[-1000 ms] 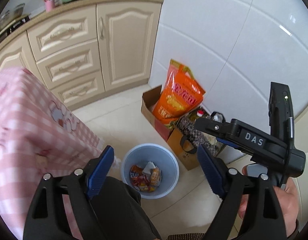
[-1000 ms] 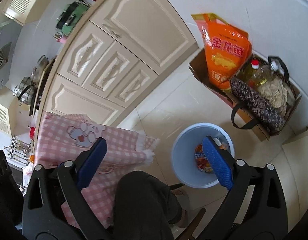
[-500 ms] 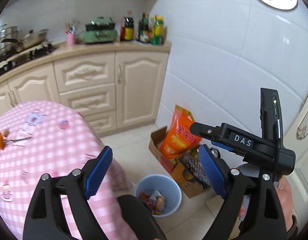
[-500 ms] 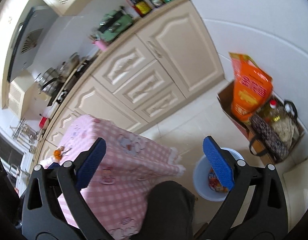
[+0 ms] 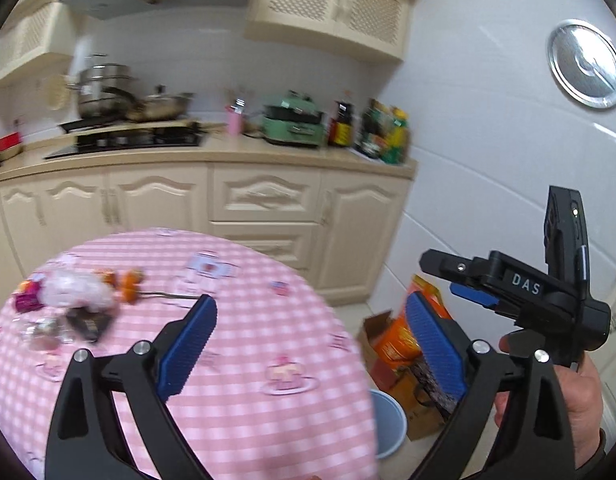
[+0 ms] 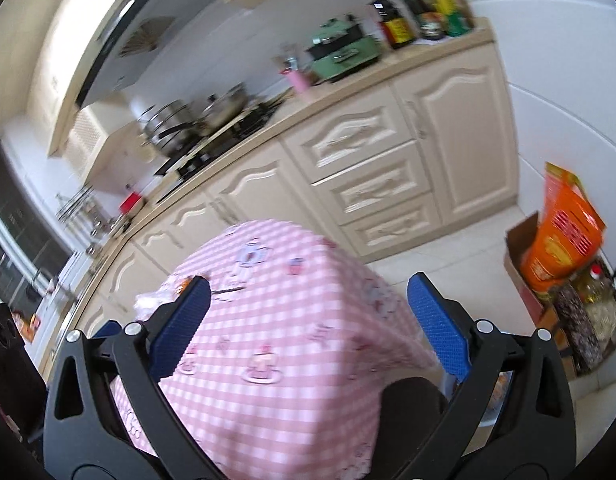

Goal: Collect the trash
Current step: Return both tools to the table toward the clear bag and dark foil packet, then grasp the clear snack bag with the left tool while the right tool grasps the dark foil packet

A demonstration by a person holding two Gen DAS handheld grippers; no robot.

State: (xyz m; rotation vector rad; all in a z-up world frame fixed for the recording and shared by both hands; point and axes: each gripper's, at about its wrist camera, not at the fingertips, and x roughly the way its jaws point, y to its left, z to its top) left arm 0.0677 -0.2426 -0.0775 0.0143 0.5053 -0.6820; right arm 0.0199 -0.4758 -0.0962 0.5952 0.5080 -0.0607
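Trash lies on the far left of the pink checked table [image 5: 268, 320]: a crumpled clear plastic bag [image 5: 78, 290], a purple wrapper [image 5: 26, 300], a dark wrapper [image 5: 88, 322] and orange peel bits [image 5: 130, 286]. My left gripper [image 5: 311, 340] is open and empty above the table's right part. My right gripper [image 6: 308, 320] is open and empty over the table's edge; it also shows at the right of the left wrist view [image 5: 467, 284]. The blue bin [image 5: 387, 420] stands on the floor, mostly hidden by the table.
A cardboard box [image 6: 523, 256] with an orange bag [image 6: 563, 236] and a patterned tote [image 6: 579, 328] stands by the tiled wall. Cream cabinets [image 5: 264, 200] with a stove and pots [image 5: 108, 96] run behind the table. My dark-clothed knee [image 6: 411, 400] is below.
Both grippers have swung up from the bin on the floor towards the table top. The trash on the table has come into the left wrist view. Both stay open.
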